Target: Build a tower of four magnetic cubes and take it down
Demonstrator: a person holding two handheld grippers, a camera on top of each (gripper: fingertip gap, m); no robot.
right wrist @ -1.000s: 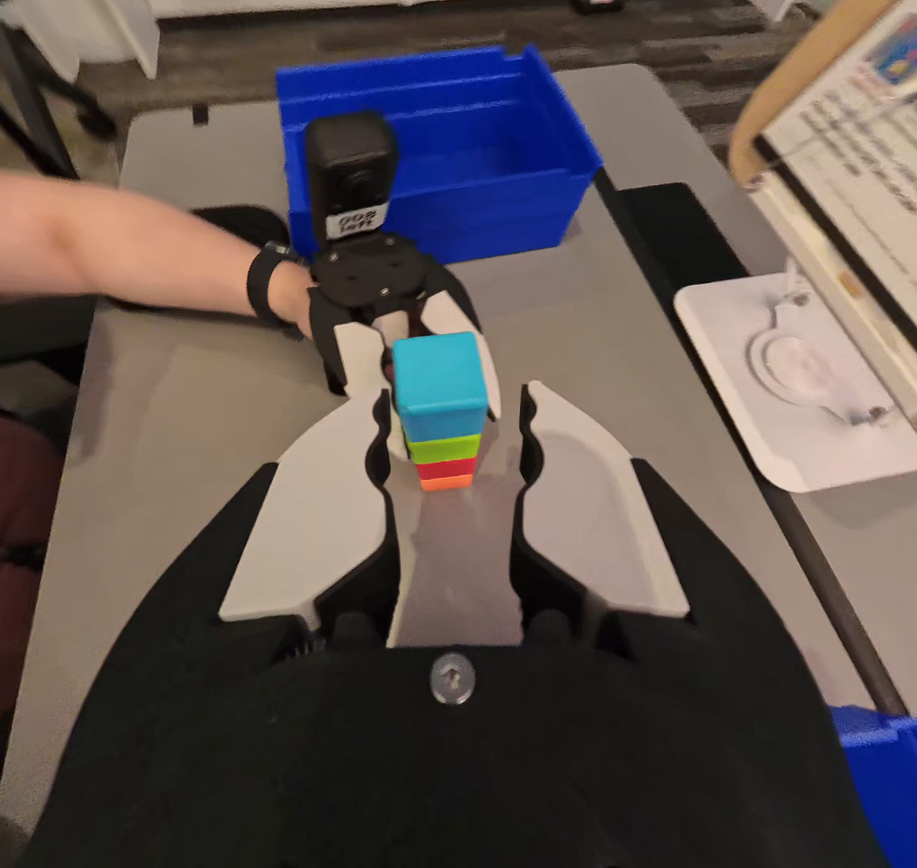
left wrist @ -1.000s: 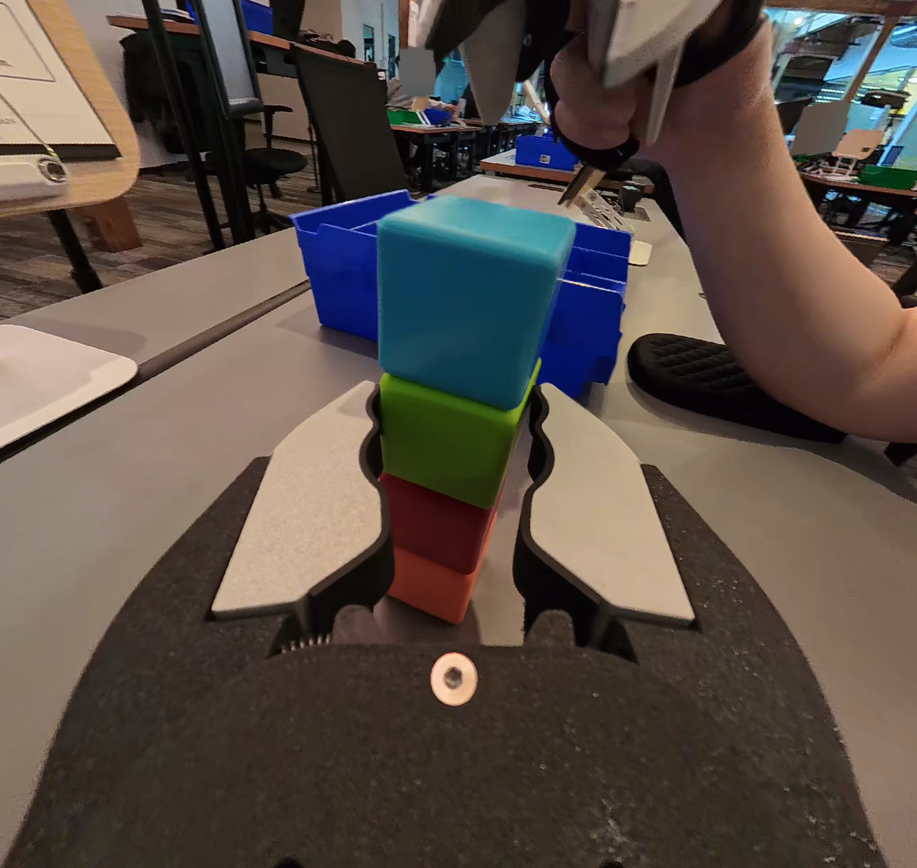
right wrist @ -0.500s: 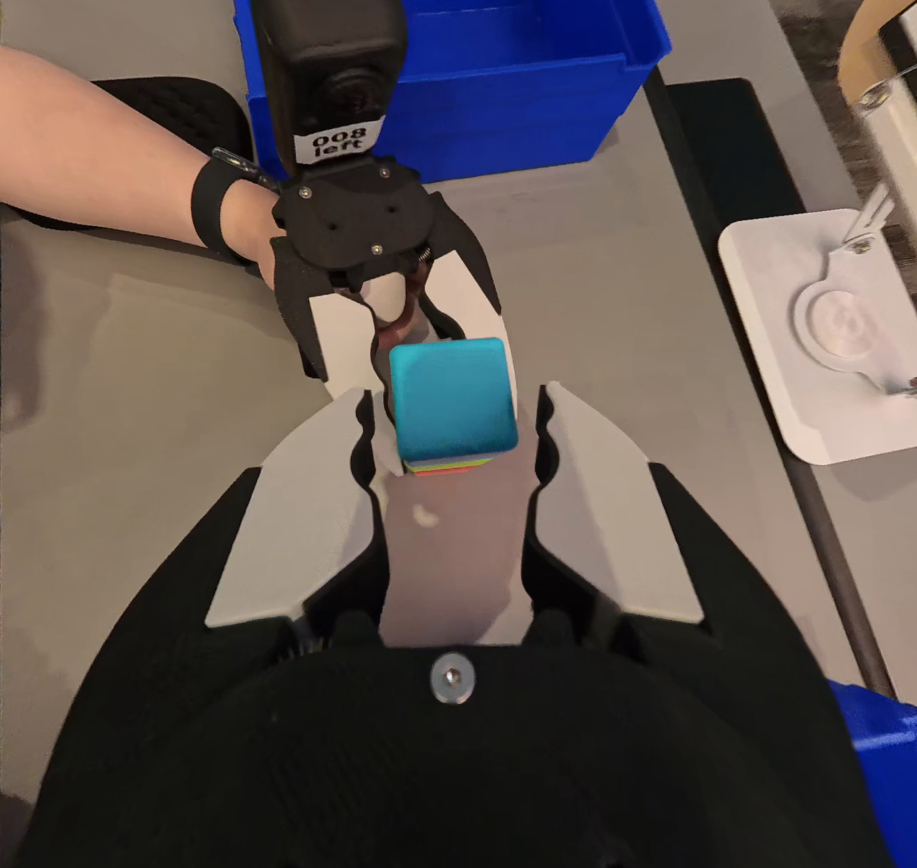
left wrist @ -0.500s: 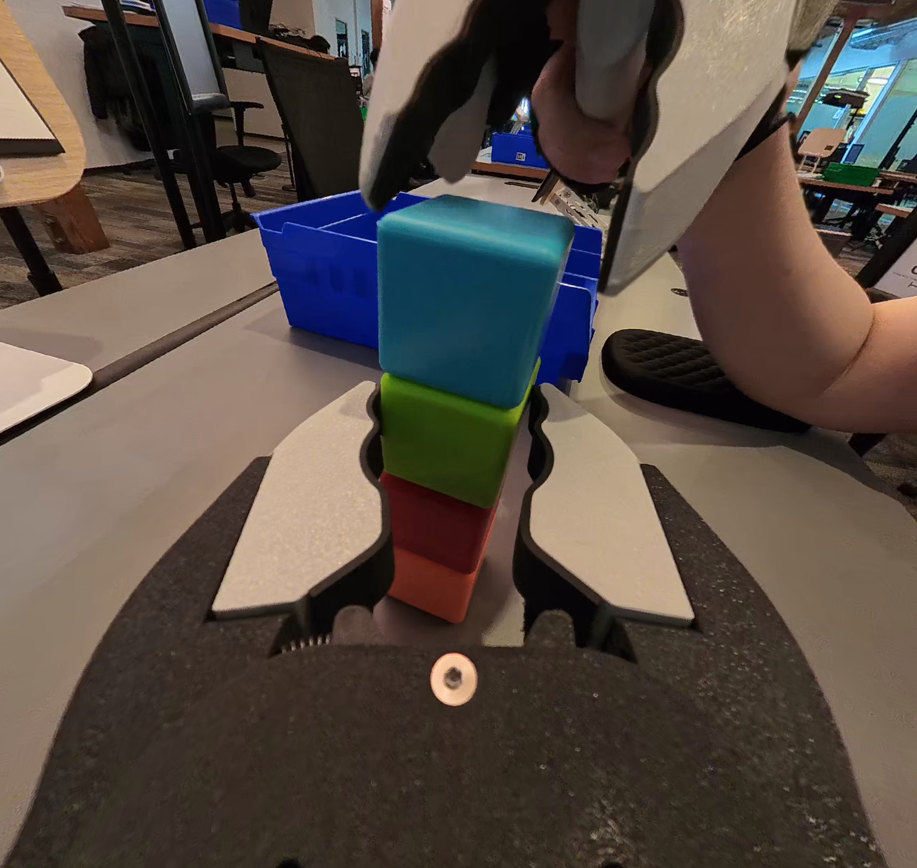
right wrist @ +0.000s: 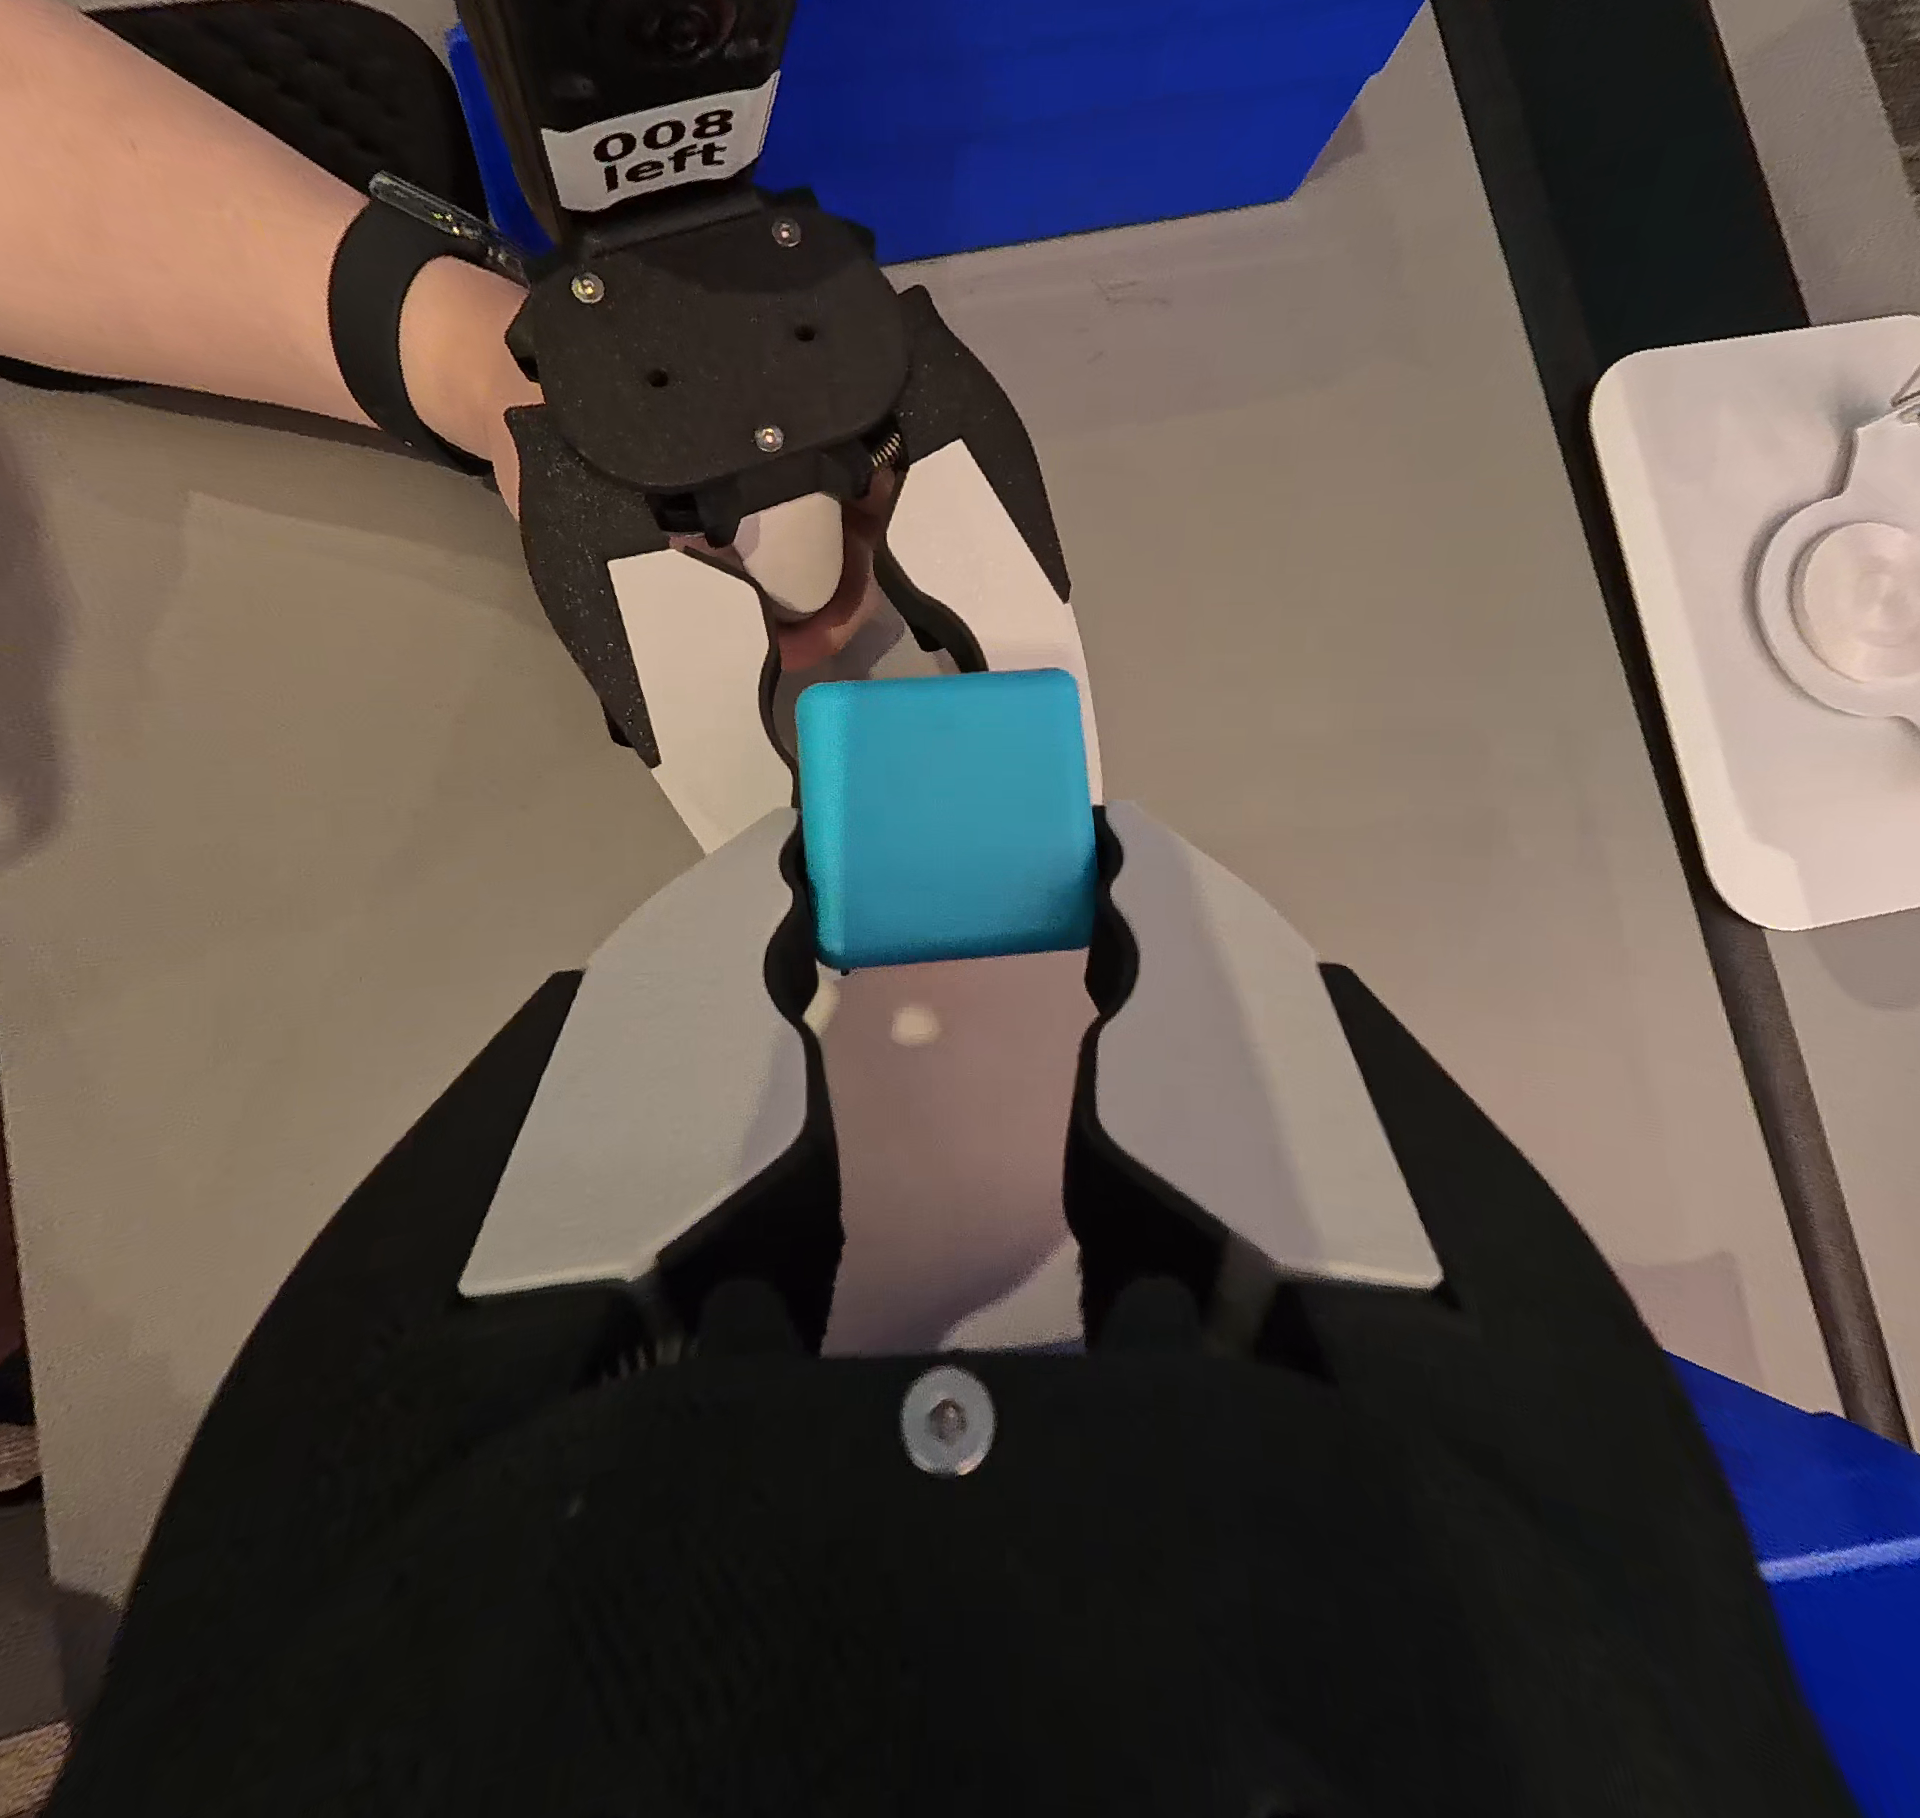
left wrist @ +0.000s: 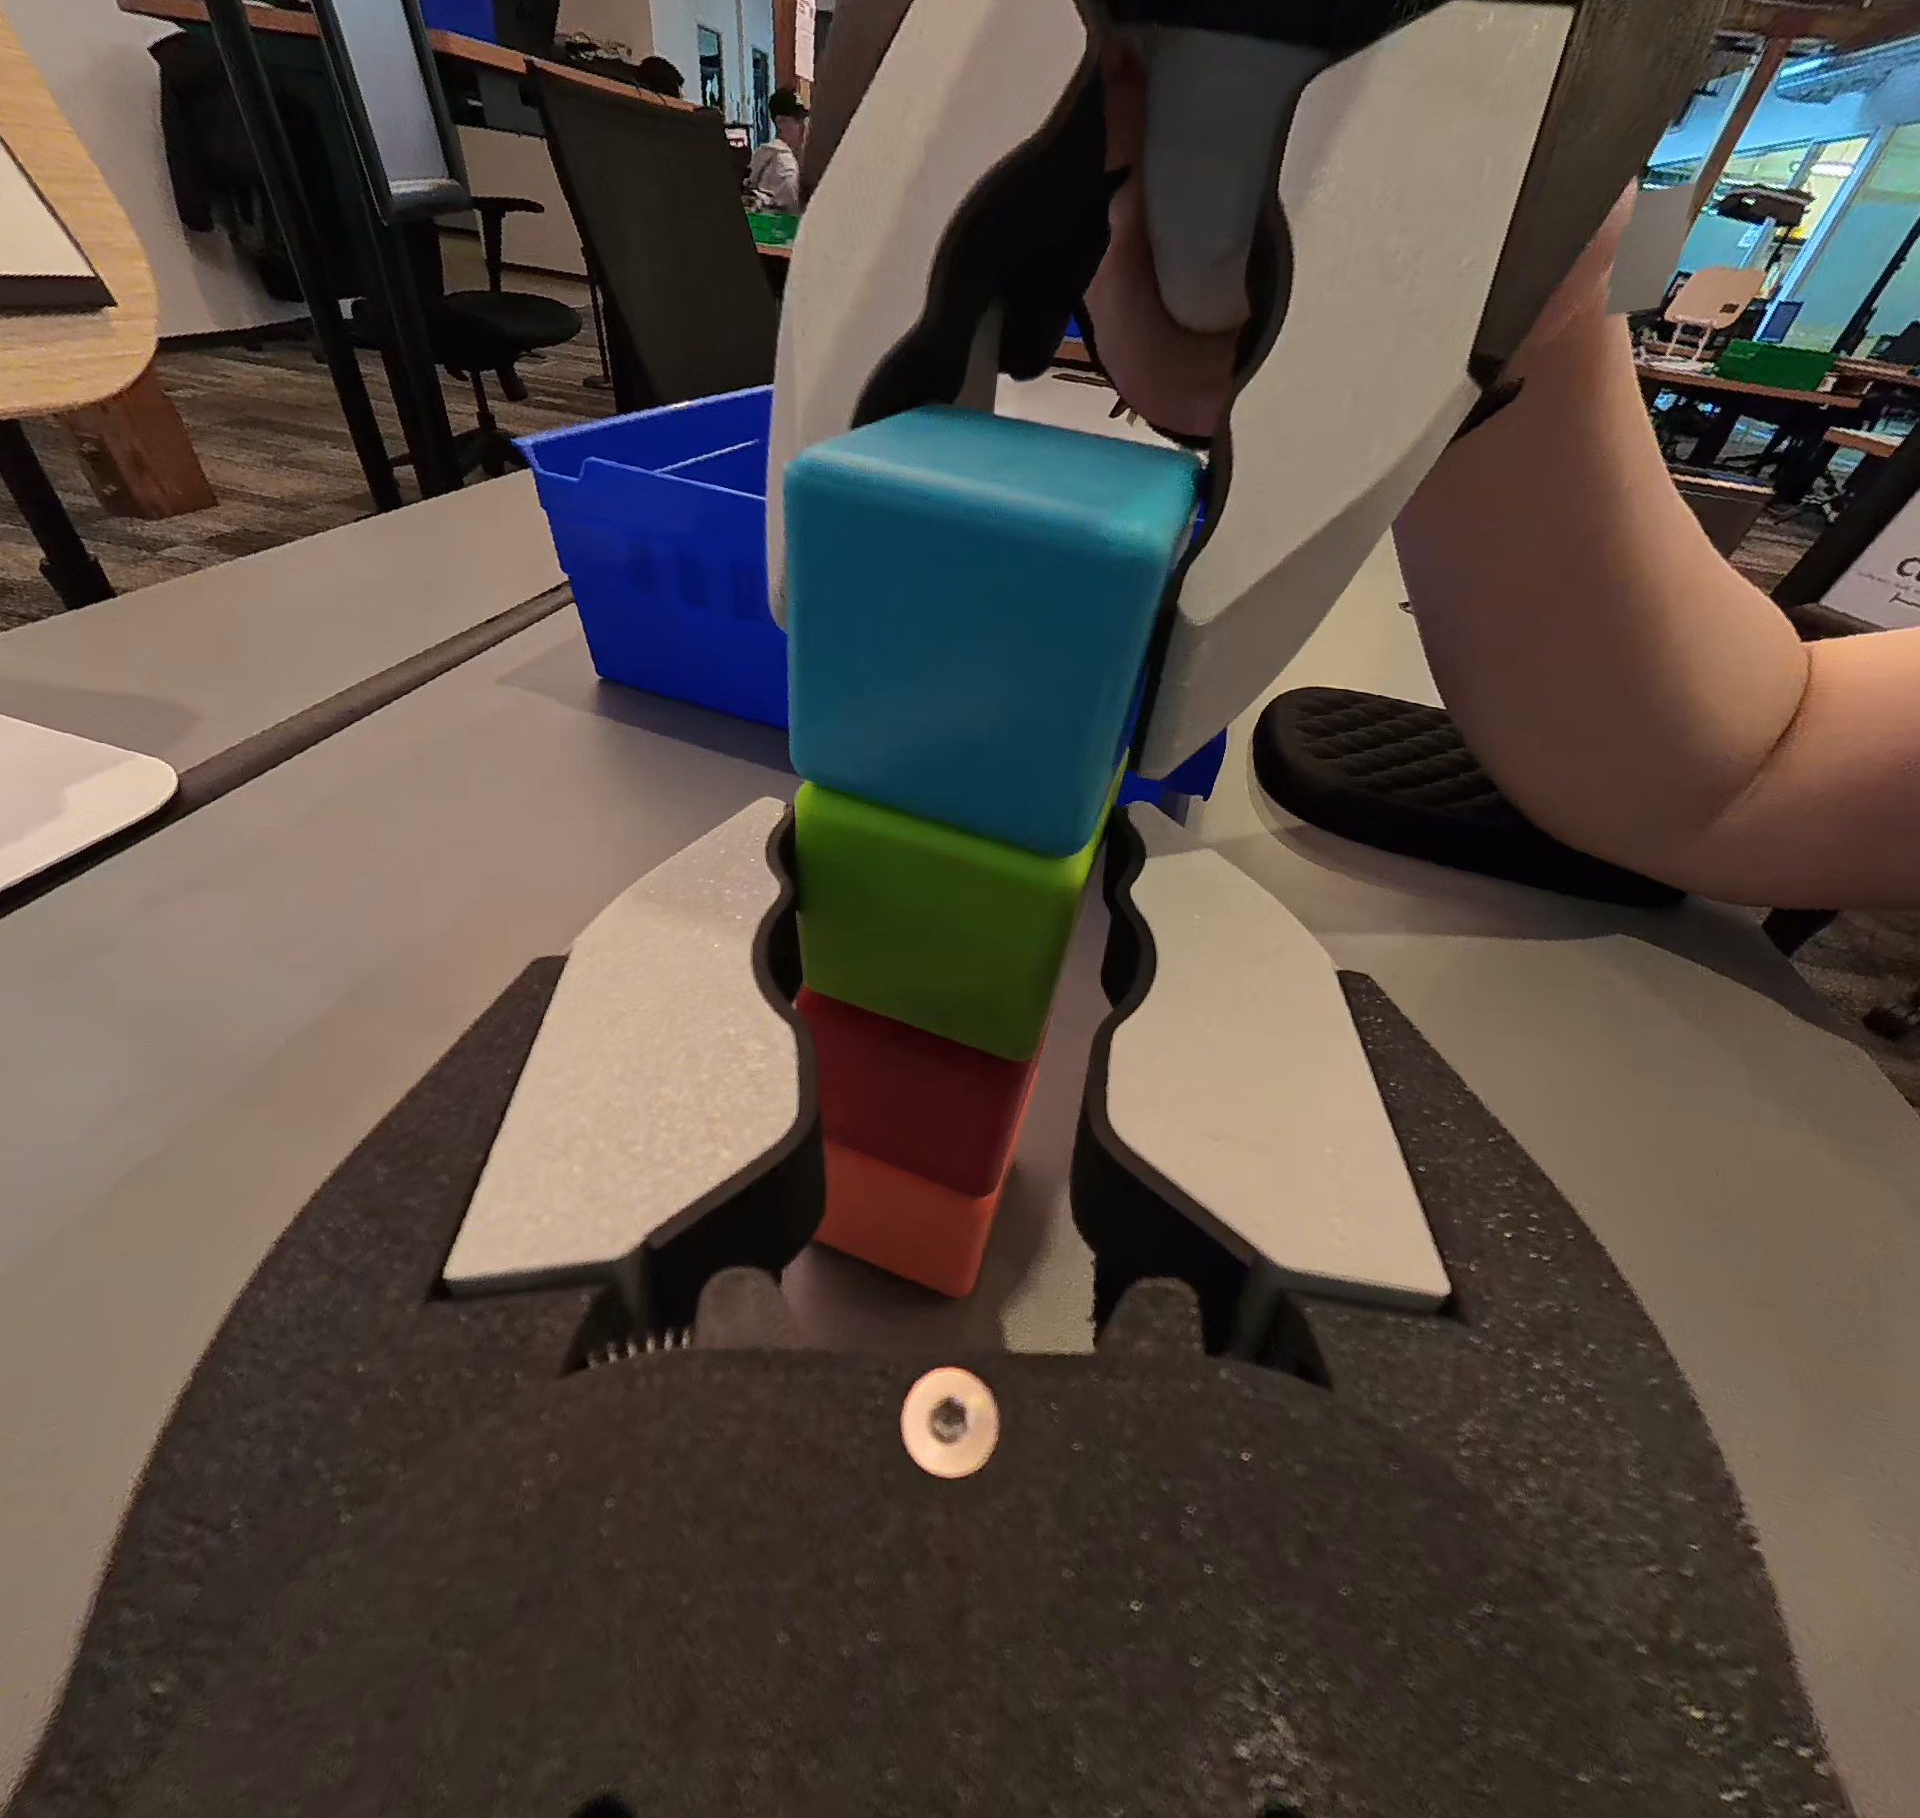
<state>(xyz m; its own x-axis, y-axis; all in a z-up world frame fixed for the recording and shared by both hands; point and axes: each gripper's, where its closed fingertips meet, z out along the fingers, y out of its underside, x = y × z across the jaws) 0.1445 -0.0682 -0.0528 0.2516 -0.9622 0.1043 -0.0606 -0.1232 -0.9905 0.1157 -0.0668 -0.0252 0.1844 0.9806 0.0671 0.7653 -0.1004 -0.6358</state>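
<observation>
Left wrist view shows a tower of 4 smooth plastic magnetic cubes standing on the grey tabletop (left wrist: 312, 937): a teal cube (left wrist: 966, 625) on top, then a lime-green cube (left wrist: 935, 927), a dark red cube (left wrist: 914, 1103) and an orange cube (left wrist: 899, 1228). The left gripper (left wrist: 940, 937) brackets the lower cubes, its left finger touching the green one, a narrow gap on the right; whether it actually clamps I cannot tell. The right gripper (left wrist: 987, 615) reaches down over the teal cube in front of a blue plastic bin (left wrist: 665, 563). Right wrist view looks straight down: the right gripper (right wrist: 945, 875) is clenched on the teal cube (right wrist: 945, 818), which hides the 3 cubes beneath. Lifting could drag the magnetically stuck green cube or topple the tower if the left hold is loose.
</observation>
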